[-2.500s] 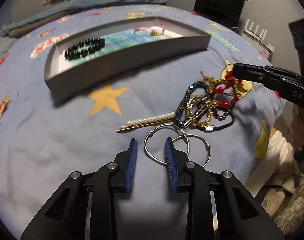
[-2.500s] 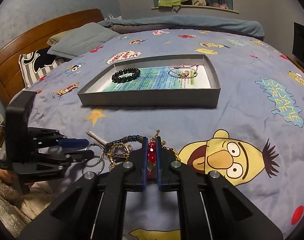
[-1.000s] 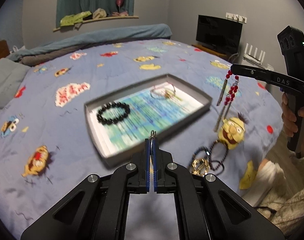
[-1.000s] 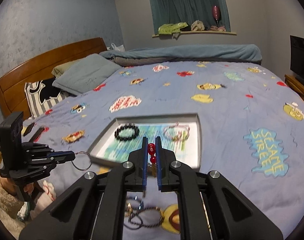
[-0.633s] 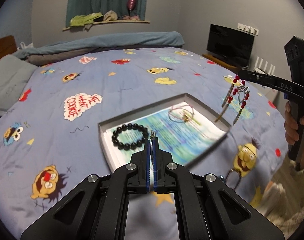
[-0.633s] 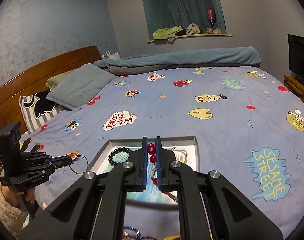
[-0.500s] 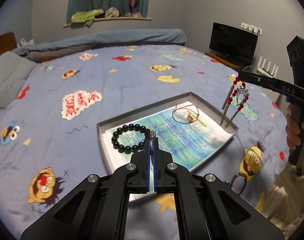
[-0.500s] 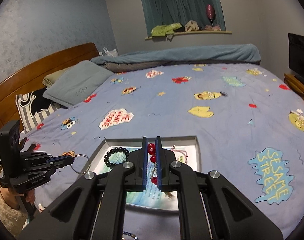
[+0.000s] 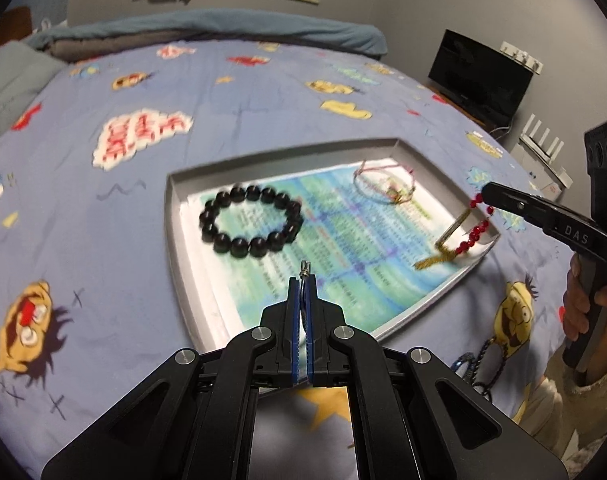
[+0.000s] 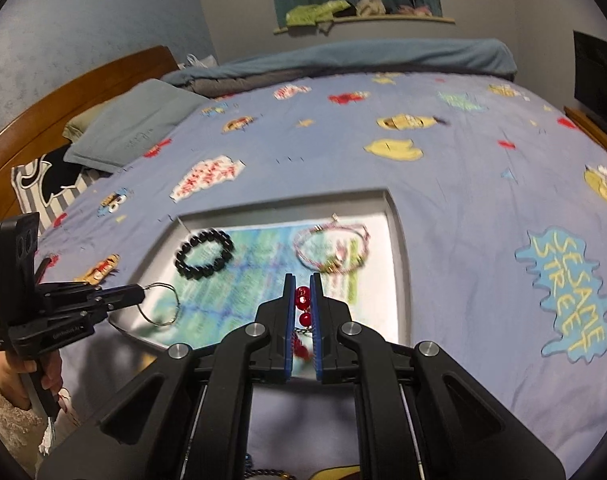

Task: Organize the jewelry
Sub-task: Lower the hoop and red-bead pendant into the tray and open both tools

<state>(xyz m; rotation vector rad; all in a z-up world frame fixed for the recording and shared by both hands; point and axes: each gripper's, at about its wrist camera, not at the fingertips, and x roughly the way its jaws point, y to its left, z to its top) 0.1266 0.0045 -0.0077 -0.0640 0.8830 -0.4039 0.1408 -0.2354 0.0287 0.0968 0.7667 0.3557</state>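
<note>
1. A shallow grey tray (image 9: 171, 216) sits on a cartoon-print blue bedspread (image 9: 103, 80), its floor lined with a printed blue-green sheet (image 9: 343, 248).
2. Two pieces lie inside the tray: one black bead bracelet (image 9: 250, 220) at the far left and one pink cord bracelet (image 9: 383, 182) with a gold charm at the far right.
3. The left gripper (image 9: 302, 280), jaws pressed together, pinches one thin silver hoop (image 10: 161, 304) that hangs over the tray's near-left corner.
4. The right gripper (image 10: 303, 280), jaws clamped, holds one red bead and gold piece (image 9: 469, 236); its dangling end touches the sheet at the tray's right side.
5. Outside the tray, a small tangle of dark jewelry (image 9: 479, 364) lies on the bedspread near the right edge; the count is unclear.
6. One hand (image 9: 587, 308) grips each tool handle.
</note>
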